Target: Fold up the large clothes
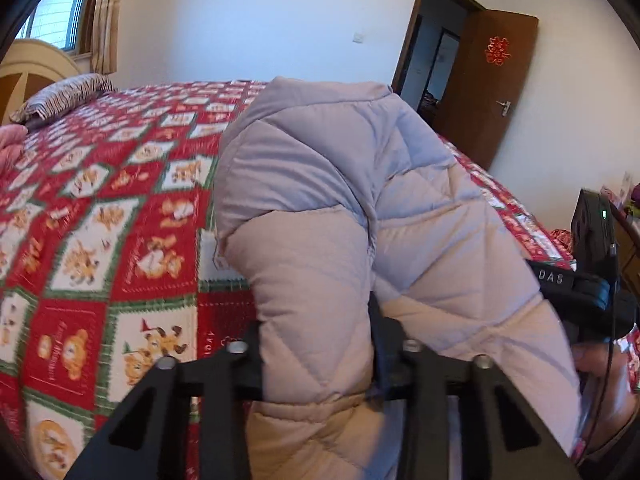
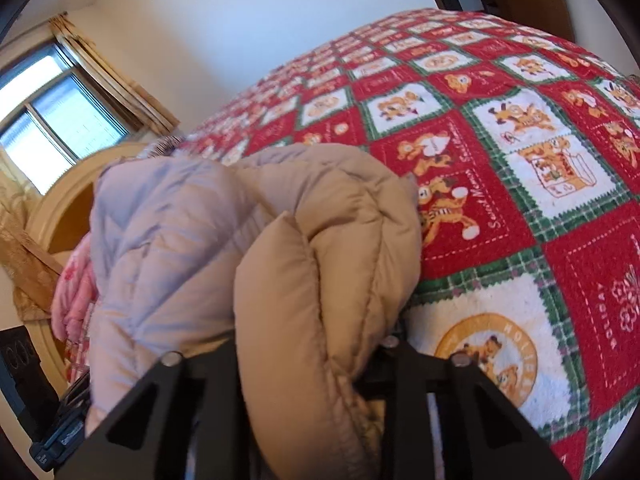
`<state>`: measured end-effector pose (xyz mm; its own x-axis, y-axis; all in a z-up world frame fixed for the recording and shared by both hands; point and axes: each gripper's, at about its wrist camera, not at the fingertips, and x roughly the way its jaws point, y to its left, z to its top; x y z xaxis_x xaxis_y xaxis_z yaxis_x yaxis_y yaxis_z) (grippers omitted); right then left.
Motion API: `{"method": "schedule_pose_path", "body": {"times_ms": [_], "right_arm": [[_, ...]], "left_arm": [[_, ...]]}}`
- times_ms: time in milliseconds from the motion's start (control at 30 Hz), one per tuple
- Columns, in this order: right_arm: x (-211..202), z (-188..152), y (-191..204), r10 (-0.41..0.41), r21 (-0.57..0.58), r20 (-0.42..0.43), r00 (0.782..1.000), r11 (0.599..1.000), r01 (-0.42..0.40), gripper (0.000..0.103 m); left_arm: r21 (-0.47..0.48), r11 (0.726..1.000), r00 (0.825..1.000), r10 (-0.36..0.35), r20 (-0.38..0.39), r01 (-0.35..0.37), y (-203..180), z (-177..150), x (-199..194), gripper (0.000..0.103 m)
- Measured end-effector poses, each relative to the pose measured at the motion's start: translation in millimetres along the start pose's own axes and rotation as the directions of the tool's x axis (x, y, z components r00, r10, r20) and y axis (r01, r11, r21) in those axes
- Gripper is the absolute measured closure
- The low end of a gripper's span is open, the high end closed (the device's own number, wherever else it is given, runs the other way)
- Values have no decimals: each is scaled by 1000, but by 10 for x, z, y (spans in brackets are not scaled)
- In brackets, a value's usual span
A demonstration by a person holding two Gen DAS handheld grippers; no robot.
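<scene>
A puffy quilted beige-grey down coat (image 1: 360, 208) hangs bunched above the bed, held by both grippers. My left gripper (image 1: 320, 364) is shut on a thick fold of the coat, which bulges up and over its fingers. My right gripper (image 2: 304, 352) is shut on another thick padded fold of the same coat (image 2: 288, 248). The right gripper's body shows at the right edge of the left wrist view (image 1: 592, 280). The fingertips of both are buried in the fabric.
The bed carries a red, white and green patchwork bear quilt (image 2: 520, 160), also in the left wrist view (image 1: 100, 220). A striped pillow (image 1: 64, 96) and pink cloth (image 2: 76, 292) lie by the headboard. A brown door (image 1: 492, 88) stands open beyond.
</scene>
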<state>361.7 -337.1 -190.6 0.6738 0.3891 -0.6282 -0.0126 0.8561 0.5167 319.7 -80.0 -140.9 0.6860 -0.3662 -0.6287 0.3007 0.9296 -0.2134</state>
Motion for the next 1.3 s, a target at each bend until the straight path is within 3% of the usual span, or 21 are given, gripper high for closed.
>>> {"method": "schedule_pose_path", "body": {"times_ms": [167, 333, 567, 800, 1033, 1300], "right_arm": [[-402, -96, 164, 124, -4, 89, 988, 992, -124, 81], [-792, -112, 634, 265, -60, 176, 948, 964, -259, 82], [-774, -131, 1484, 401, -186, 139, 905, 908, -374, 84], [-440, -281, 2118, 431, -264, 40, 901, 875, -407, 84], [-186, -443, 2376, 430, -280, -32, 902, 863, -421, 84], [58, -560, 2643, 401, -310, -91, 912, 858, -408, 84]], "left_arm": [[72, 997, 995, 28, 98, -35, -87, 147, -741, 72], [89, 993, 981, 57, 185, -75, 32, 243, -1461, 72], [18, 985, 964, 162, 211, -170, 570, 179, -2003, 73], [-72, 970, 952, 240, 189, -230, 1115, -36, -2161, 76], [-113, 955, 941, 290, 175, -274, 1500, -142, -2245, 77], [-153, 944, 940, 314, 134, -294, 1829, -280, -2183, 77]]}}
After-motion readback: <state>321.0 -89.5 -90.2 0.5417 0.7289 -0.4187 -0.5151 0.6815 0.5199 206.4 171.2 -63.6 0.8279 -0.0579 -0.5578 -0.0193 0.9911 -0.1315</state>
